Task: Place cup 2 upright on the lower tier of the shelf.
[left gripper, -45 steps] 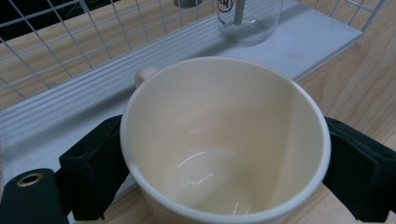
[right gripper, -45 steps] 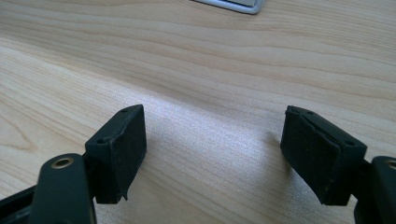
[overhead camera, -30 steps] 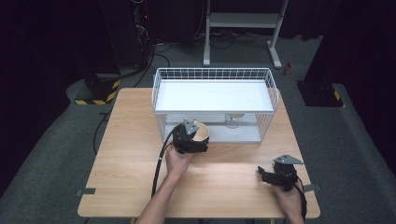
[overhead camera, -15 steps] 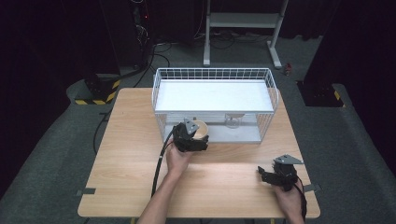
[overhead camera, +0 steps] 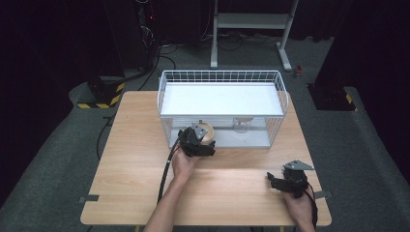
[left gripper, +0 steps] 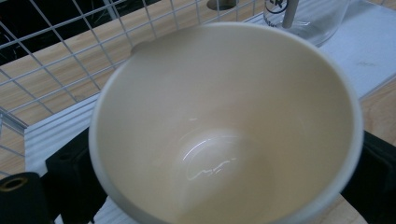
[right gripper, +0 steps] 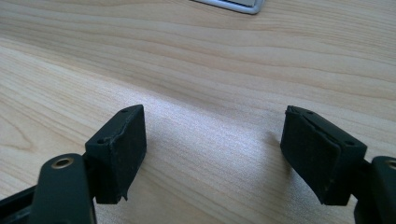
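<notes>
A cream cup [left gripper: 224, 130] stands at the front of the white wire rack's [overhead camera: 222, 73] lower shelf, its mouth towards my left gripper's camera. In the high view the cup [overhead camera: 207, 130] shows just beyond my left gripper [overhead camera: 200, 140]. The jaws have just been opening, and the cup is still between the two black fingers [left gripper: 70, 172], which flank its wall. My right gripper [overhead camera: 278, 182] rests low over the wooden table [overhead camera: 135, 159] at the front right. It is open [right gripper: 212, 149], with only bare wood between its pads.
A clear glass [overhead camera: 240, 125] stands on the rack's lower shelf to the right of the cup, and its base [left gripper: 308, 18] shows beyond the cup's rim. The rack's flat white top shelf [overhead camera: 222, 99] overhangs both. Dark floor, cables and a metal stand surround the table.
The left hand and cup have edged slightly towards the rack. The right gripper has not moved.
</notes>
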Motion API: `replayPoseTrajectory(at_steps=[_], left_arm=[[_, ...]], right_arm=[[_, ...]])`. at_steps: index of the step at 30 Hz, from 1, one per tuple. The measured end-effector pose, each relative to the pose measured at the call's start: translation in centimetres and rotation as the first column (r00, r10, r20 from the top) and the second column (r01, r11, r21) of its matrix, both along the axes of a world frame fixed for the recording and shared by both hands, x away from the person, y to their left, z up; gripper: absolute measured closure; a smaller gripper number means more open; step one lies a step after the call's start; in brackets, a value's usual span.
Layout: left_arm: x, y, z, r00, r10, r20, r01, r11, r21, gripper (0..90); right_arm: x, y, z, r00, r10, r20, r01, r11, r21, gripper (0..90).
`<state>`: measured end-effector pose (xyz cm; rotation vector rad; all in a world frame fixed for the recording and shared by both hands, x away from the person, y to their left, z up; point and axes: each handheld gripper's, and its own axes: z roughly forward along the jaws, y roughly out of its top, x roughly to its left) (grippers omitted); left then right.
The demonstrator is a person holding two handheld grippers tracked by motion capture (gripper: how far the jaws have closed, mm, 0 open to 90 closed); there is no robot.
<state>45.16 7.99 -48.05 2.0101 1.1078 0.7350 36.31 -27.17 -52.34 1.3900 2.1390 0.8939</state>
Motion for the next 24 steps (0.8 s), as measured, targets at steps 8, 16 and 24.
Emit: replayPoseTrajectory(at_steps=[8,16,24], left_arm=[[0.96,0.42,-0.68,0.9991,0.027,-0.034,-0.028,0.9991,-0.031,6.8],[0.91,0.41,-0.59,0.9992,0.035,-0.020,-0.035,0.9992,-0.016,4.3],[0.89,0.77,-0.59,0.9980,0.034,-0.053,-0.035,0.9992,-0.022,0.4]], right_arm=[[0.00,0.00,0.00,1.0000,0.000,0.000,0.000,1.0000,0.000,22.6],[0.00,0.01,0.00,1.0000,0.000,0.000,0.000,1.0000,-0.001,22.6],[0.01,0.00,0.00,1.0000,0.000,0.001,0.000,1.0000,-0.002,22.6]])
